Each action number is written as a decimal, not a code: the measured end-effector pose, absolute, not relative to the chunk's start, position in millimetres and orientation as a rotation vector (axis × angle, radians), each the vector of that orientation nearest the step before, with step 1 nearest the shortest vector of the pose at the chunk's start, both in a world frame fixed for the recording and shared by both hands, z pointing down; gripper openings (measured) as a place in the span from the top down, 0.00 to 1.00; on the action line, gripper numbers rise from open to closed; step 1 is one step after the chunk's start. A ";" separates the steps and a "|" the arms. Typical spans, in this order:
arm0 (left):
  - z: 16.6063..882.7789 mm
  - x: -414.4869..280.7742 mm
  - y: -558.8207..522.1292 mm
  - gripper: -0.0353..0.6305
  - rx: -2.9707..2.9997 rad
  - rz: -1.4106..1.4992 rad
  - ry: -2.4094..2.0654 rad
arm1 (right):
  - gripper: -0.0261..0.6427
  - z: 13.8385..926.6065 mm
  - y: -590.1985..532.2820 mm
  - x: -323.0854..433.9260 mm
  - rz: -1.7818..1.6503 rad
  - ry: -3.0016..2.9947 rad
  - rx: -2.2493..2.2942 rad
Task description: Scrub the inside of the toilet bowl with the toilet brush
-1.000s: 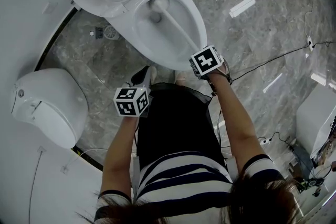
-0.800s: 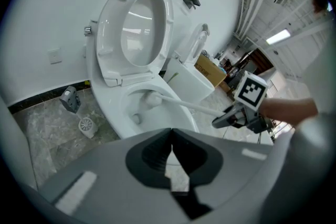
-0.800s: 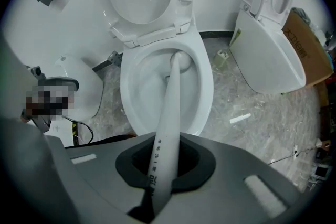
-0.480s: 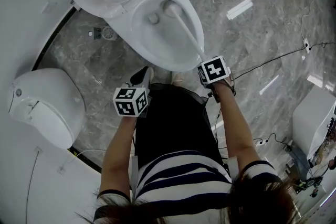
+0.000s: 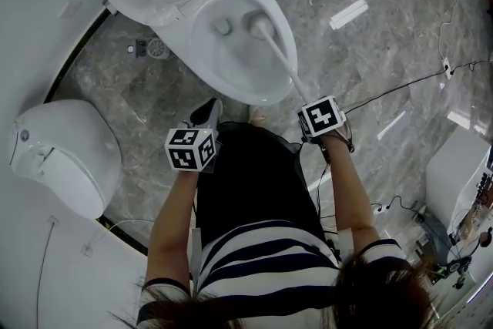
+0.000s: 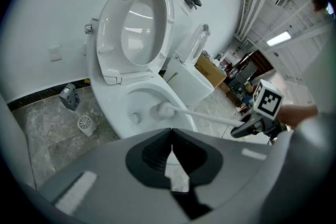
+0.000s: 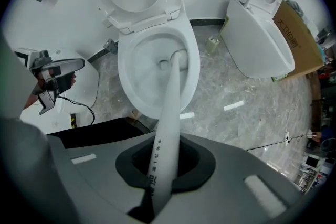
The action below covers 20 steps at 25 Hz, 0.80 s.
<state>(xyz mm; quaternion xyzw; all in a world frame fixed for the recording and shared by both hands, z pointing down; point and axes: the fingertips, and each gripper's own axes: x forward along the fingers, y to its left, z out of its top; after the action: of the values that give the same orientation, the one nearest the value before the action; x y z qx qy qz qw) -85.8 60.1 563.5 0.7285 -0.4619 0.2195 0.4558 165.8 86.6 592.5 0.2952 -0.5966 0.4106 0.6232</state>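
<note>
Right claw (image 7: 160,176) was clamped on toilet brush (image 5: 281,62) handle, brush head lay inside toilet bowl (image 5: 202,58), far right, left claw (image 6: 170,162) was pressed together, empty

My head camera stares steeply down from above, toilet bowl (image 5: 219,62) at twelve o'clock; both gripper cameras face that same bowl from lower, nearer.
</note>
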 end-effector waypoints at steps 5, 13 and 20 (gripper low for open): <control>563.7 -85.5 58.4 0.95 1.799 0.535 -1.139 | 0.93 587.3 99.4 174.7 0.913 -1.339 0.635; 562.7 -88.2 62.8 0.95 1.799 0.551 -1.133 | 0.93 580.3 117.7 187.2 0.845 -1.291 0.554; 563.5 -91.8 67.0 0.95 1.789 0.555 -1.133 | 0.93 574.1 129.6 192.9 0.849 -1.271 0.490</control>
<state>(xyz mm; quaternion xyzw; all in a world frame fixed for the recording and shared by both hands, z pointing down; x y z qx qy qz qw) -91.8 67.0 563.5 0.7263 -0.4600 0.2253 0.4583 192.9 129.6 574.1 0.2194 -0.5693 0.3805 0.6950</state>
